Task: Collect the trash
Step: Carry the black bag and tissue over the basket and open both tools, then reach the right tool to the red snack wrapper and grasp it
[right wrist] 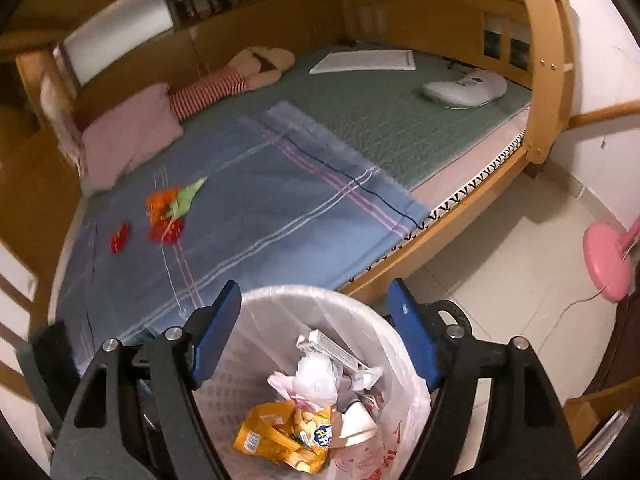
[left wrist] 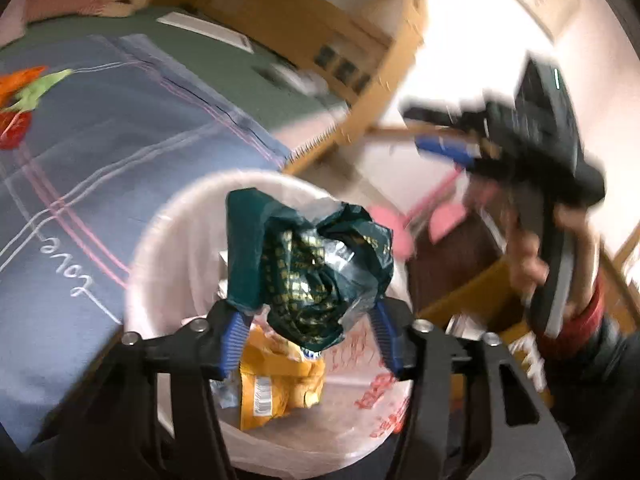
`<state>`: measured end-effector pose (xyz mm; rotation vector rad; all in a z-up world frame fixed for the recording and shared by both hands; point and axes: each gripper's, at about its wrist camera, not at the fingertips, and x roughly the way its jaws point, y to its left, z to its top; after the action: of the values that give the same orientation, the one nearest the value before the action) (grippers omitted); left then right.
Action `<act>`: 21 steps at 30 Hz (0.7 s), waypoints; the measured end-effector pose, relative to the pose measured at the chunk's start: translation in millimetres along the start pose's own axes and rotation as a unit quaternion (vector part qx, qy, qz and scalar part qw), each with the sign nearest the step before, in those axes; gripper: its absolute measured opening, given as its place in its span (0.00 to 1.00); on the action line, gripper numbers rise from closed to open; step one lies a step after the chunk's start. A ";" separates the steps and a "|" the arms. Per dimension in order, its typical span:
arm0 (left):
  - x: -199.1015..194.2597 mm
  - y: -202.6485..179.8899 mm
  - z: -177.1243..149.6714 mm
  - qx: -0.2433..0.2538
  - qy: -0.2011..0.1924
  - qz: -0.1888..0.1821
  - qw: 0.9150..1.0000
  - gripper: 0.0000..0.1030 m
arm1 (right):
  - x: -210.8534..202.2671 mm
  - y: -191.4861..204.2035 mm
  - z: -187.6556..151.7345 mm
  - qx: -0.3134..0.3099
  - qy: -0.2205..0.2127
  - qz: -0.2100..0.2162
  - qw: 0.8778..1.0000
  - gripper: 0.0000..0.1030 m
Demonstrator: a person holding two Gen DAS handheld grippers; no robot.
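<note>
Bin [right wrist: 256,300] beside the bed [right wrist: 536,92], lined with a white bag and already part full — a yellow snack packet [right wrist: 280,440], crumpled white paper [right wrist: 316,376], a white box.

Left gripper [left wrist: 308,332] is over the bin mouth. A crumpled dark green wrapper [left wrist: 320,264] sits between its blue pads; the jaws stand fairly wide and the wrapper looks loose against them, though blur makes contact hard to judge — probably being let go, about to drop in.

Right gripper [right wrist: 312,332] also hangs above the bin, jaws spread, nothing between them. In the left view it shows off to the side, smeared by motion, a hand [left wrist: 532,256] around its grip.

Progress: several pieces binned, green wrapper at the rim of being done. Left to collect on the blue blanket [right wrist: 280,184]: an orange-and-green wrapper [right wrist: 172,200] and two red ones [right wrist: 168,232], close together and well apart from the bin. The empty right gripper seems the natural one to fetch them next. A book and a white device further up the bed do not read as trash.
</note>
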<state>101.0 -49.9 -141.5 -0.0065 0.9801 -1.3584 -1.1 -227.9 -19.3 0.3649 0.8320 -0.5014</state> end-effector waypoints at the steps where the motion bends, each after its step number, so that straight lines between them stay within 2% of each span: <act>1: 2.4 -2.9 -2.3 0.007 0.004 0.008 1.000 0.79 | 2.4 -0.8 0.4 0.000 0.002 -0.001 1.000 0.73; 2: 3.1 -5.4 -3.1 0.012 0.001 0.018 1.000 0.91 | 6.7 -3.2 2.6 0.001 0.004 0.000 1.000 0.73; 5: -9.4 5.7 -1.1 -0.011 -0.022 0.026 0.999 0.93 | 15.6 -7.9 7.7 0.008 0.014 0.005 1.000 0.73; 7: -25.8 17.8 2.7 -0.032 -0.045 0.047 0.997 0.94 | 20.9 -3.8 14.1 0.011 0.022 0.015 1.000 0.73; 8: -37.1 25.2 6.2 -0.041 -0.058 0.064 0.995 0.94 | 21.1 -4.5 18.5 0.012 0.024 0.018 0.999 0.73; 10: -69.4 50.5 14.8 -0.065 -0.086 0.147 0.983 0.94 | 31.8 14.3 27.9 0.005 0.036 0.043 0.998 0.73; 11: -84.9 64.2 20.0 -0.080 -0.094 0.196 0.973 0.94 | 36.3 21.5 28.3 -0.002 0.038 0.051 0.998 0.73; 13: -126.3 100.5 26.7 -0.132 -0.112 0.291 0.941 0.94 | 49.5 49.9 35.9 -0.033 0.041 0.071 0.996 0.73; 15: -165.5 135.0 24.5 -0.196 -0.129 0.339 0.911 0.95 | 73.6 91.7 43.9 -0.073 0.043 0.099 0.991 0.75; 16: -185.6 153.3 19.0 -0.232 -0.139 0.356 0.894 0.95 | 81.7 102.8 44.1 -0.081 0.044 0.107 0.990 0.76; 18: -217.7 184.0 2.5 -0.291 -0.159 0.377 0.865 0.96 | 114.9 150.2 46.6 -0.105 0.055 0.144 0.982 0.76; 20: -242.9 213.4 -28.3 -0.350 -0.187 0.383 0.834 0.96 | 143.9 185.1 49.1 -0.113 0.077 0.171 0.976 0.76; 21: -248.0 223.7 -38.6 -0.372 -0.188 0.385 0.823 0.96 | 163.8 210.3 52.0 -0.127 0.084 0.171 0.973 0.76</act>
<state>284.0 232.1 -140.2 -0.4141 0.9581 -0.1581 240.3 -125.6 -90.0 0.3079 0.9625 -0.0403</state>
